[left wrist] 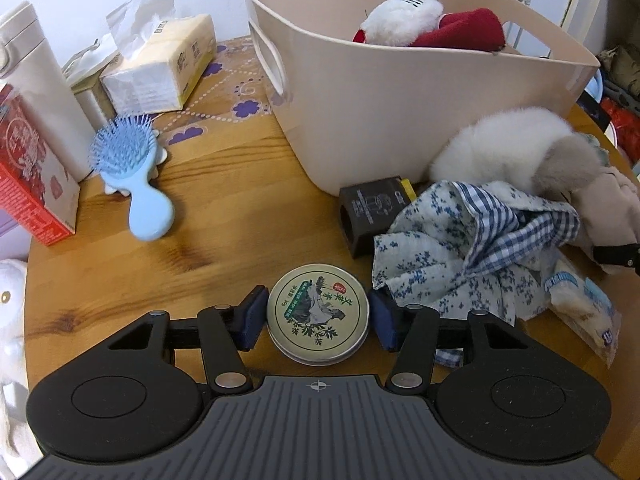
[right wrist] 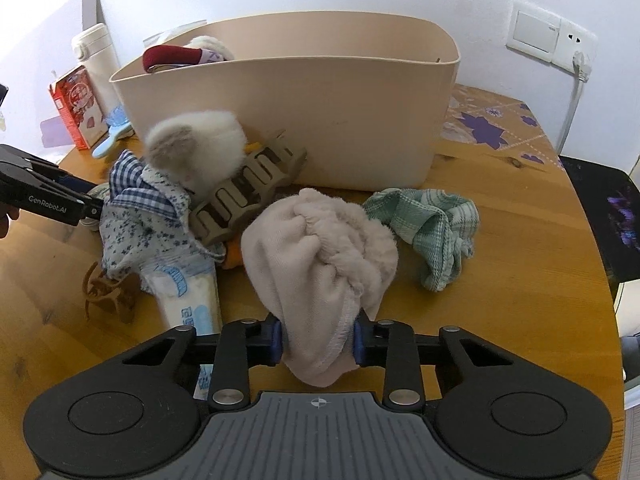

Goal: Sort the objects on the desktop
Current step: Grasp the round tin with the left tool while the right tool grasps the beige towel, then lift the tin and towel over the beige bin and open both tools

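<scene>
My left gripper (left wrist: 318, 318) is shut on a round metal tin (left wrist: 318, 312) with a green plant label, low over the wooden table (left wrist: 224, 216). My right gripper (right wrist: 318, 340) is shut on a beige fleece sock (right wrist: 320, 248), its hem between the jaws. A beige plastic basket (left wrist: 400, 108) stands at the back and also shows in the right wrist view (right wrist: 320, 120); a white-and-red plush (left wrist: 420, 20) lies in it. A blue floral and checked cloth (left wrist: 460, 248), a white fluffy toy (left wrist: 512, 144) and a black box (left wrist: 372, 208) lie in front of the basket.
A blue hairbrush (left wrist: 132, 176), a tissue pack (left wrist: 160, 68), a red carton (left wrist: 28, 176) and a white bottle (left wrist: 36, 80) stand at the left. A green checked cloth (right wrist: 436, 224), a tan hair clip (right wrist: 248, 192), a brown claw clip (right wrist: 108, 292) and a snack packet (right wrist: 188, 292) lie nearby.
</scene>
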Demonstrator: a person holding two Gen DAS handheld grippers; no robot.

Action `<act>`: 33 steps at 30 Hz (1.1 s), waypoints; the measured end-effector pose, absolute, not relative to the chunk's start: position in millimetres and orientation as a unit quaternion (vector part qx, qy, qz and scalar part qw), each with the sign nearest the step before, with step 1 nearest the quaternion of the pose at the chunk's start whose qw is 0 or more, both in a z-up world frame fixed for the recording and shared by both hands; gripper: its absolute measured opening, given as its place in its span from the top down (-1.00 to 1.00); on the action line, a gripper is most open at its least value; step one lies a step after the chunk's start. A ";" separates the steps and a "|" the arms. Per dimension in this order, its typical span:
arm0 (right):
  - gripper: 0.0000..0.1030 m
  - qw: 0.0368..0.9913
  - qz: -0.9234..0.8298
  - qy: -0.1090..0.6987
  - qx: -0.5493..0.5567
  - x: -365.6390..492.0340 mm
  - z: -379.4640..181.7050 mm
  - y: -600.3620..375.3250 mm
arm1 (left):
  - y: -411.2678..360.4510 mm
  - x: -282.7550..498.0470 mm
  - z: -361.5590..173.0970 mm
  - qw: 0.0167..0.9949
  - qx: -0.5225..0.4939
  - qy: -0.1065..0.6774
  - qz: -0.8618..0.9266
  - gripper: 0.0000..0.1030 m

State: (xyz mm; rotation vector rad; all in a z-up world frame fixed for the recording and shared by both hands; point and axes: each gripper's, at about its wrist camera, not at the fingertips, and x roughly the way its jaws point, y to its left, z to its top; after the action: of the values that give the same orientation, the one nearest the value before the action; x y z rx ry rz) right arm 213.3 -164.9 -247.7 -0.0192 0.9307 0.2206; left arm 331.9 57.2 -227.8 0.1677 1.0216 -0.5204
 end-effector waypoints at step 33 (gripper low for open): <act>0.50 0.938 0.091 0.333 -0.030 136.3 -149.0 -193.4 | 85.8 260.4 -120.4 0.883 0.053 0.409 -0.225 -0.07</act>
State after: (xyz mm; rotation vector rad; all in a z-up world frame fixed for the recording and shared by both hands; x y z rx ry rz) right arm 136.3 -193.4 -149.0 -0.0612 0.6809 0.1868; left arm 260.4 85.8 -120.4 0.1097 0.8507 -0.4684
